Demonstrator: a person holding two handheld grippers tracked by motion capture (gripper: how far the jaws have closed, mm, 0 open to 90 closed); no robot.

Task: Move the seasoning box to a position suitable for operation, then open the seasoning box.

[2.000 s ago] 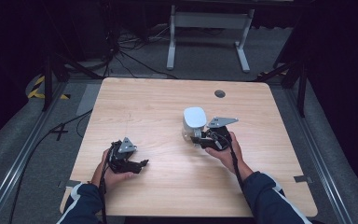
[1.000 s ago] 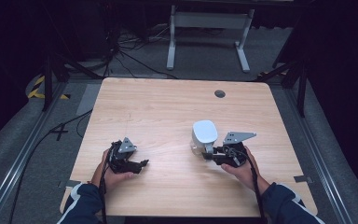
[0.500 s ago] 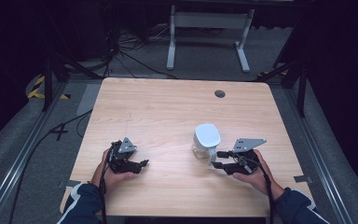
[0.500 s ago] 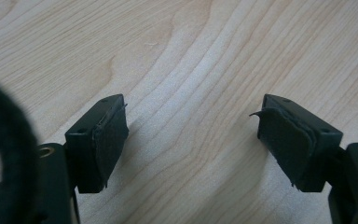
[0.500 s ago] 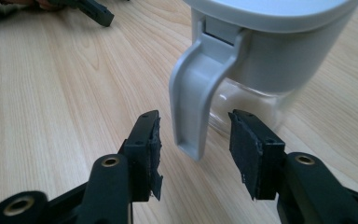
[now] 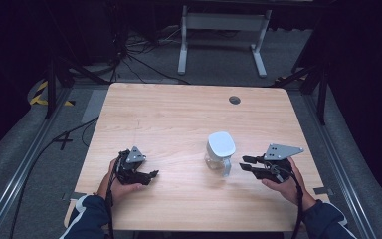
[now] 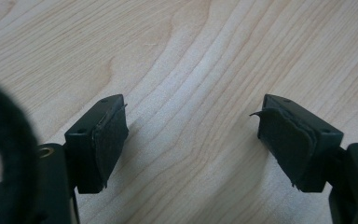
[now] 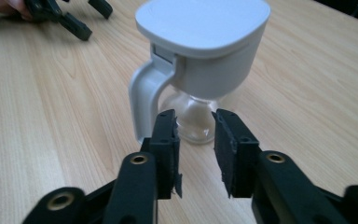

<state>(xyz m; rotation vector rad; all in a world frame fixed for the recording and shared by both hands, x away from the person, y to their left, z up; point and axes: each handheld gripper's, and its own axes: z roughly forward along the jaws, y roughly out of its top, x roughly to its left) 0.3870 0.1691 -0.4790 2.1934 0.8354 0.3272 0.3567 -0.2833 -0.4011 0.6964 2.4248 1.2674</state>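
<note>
Backing off from the jug (image 6: 220, 149), our right tool (image 6: 247, 163) is sitting just beside its handle, jaws narrowing with nothing between them. We are holding our left tool (image 6: 151, 175) open and empty over the surface (image 6: 179, 114).

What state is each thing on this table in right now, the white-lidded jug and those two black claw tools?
Jug: upright on the table, white lid on, handle toward the right gripper, nothing gripping it.
Right gripper: jaws just closing, narrow gap, nothing between them, clear of the jug.
Left gripper: open, nothing between its jaws, low over bare wood.
</note>
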